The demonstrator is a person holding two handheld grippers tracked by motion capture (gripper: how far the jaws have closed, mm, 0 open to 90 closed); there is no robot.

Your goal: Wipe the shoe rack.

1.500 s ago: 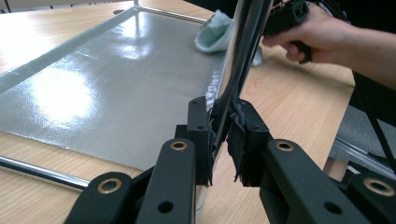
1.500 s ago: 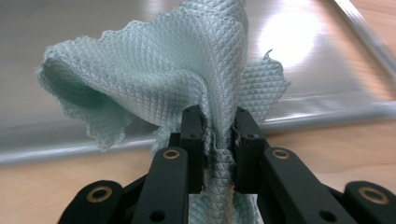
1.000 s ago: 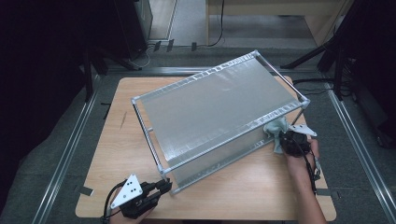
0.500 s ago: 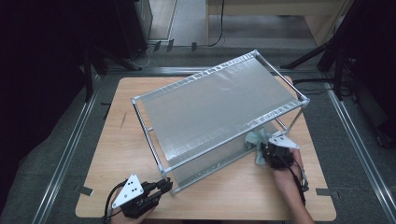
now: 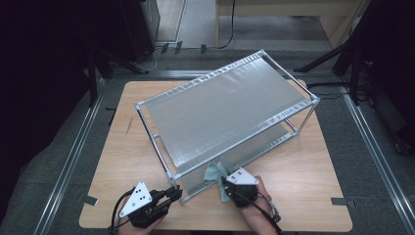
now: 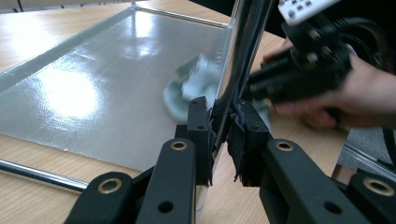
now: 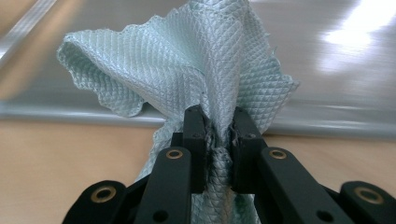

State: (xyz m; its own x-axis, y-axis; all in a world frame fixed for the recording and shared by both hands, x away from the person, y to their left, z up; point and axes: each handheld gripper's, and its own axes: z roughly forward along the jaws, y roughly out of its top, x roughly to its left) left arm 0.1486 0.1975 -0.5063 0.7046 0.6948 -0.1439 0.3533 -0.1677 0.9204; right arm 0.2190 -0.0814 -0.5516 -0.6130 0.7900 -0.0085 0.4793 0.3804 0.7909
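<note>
A silver two-tier metal rack [image 5: 225, 103] stands at an angle on the wooden table [image 5: 303, 186]. My left gripper [image 5: 172, 192] is shut on the rack's near corner post [image 6: 243, 51], with both pads pressed against it [image 6: 223, 135]. My right gripper [image 5: 226, 185] is shut on a pale green quilted cloth [image 7: 196, 60], which bunches up above the pads [image 7: 219, 135]. The cloth [image 5: 214, 174] lies on the front edge of the lower shelf [image 6: 93, 93], just right of that post. In the left gripper view the cloth [image 6: 191, 84] and the right gripper [image 6: 280, 79] show behind the post.
The rack covers most of the table's middle and back. Bare wood lies to its left [image 5: 122, 147] and at the front right. Metal floor rails [image 5: 68, 166] run along both sides of the table, and dark equipment stands beyond them.
My right gripper has carried the cloth leftward along the lower shelf's front edge, from the right corner to near the left post. The left gripper has stayed on the post.
</note>
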